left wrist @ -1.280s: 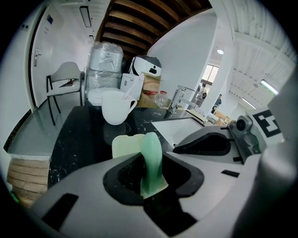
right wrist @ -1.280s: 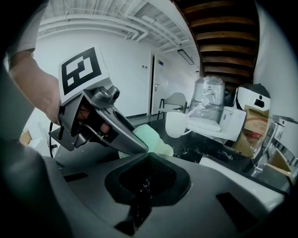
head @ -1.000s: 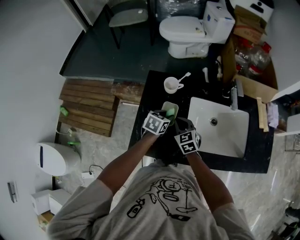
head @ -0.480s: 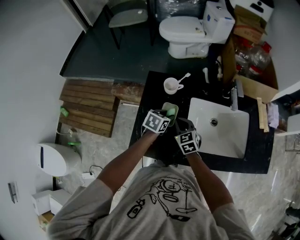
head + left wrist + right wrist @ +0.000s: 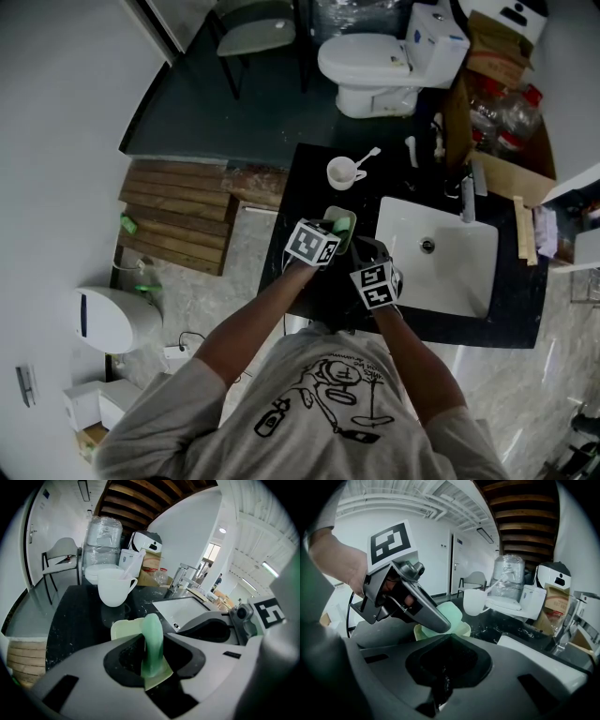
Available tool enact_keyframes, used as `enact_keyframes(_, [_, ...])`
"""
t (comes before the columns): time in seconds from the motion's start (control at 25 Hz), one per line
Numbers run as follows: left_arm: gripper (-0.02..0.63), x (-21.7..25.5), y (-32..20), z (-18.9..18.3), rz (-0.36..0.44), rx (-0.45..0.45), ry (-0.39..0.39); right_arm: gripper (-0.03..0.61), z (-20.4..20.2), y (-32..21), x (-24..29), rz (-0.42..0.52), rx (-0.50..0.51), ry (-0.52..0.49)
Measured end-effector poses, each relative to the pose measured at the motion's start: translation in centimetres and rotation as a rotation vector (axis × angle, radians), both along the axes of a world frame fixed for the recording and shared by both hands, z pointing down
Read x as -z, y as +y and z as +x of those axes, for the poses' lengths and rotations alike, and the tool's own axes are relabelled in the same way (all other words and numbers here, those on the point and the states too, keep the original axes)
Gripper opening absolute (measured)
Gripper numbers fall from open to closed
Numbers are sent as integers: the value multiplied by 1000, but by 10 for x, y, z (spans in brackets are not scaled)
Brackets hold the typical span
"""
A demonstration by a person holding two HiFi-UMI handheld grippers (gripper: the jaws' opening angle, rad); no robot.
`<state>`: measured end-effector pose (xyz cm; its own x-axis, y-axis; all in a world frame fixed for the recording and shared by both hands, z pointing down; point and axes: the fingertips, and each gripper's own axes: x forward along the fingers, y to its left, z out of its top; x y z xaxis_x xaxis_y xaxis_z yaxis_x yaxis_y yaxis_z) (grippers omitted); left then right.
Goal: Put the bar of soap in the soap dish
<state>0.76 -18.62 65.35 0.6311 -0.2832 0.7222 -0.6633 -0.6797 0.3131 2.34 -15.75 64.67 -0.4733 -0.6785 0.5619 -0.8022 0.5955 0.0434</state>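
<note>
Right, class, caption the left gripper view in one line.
The left gripper grips the green soap bar on edge at the soap dish.

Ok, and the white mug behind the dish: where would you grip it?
Probably the mug's wall at the rim, on the side opposite its handle, coming from above with one jaw inside. It stands upright and open, and the spoon in it leans toward the handle side.

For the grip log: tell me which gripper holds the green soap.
The left gripper: the green soap stands pinched between its jaws; the right gripper holds nothing.
</note>
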Motion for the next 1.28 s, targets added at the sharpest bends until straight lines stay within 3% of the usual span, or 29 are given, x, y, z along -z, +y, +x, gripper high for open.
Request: enact_keyframes(1.28, [118, -1, -2, -1, 2, 6, -9, 21, 4, 3, -1, -16, -20, -13])
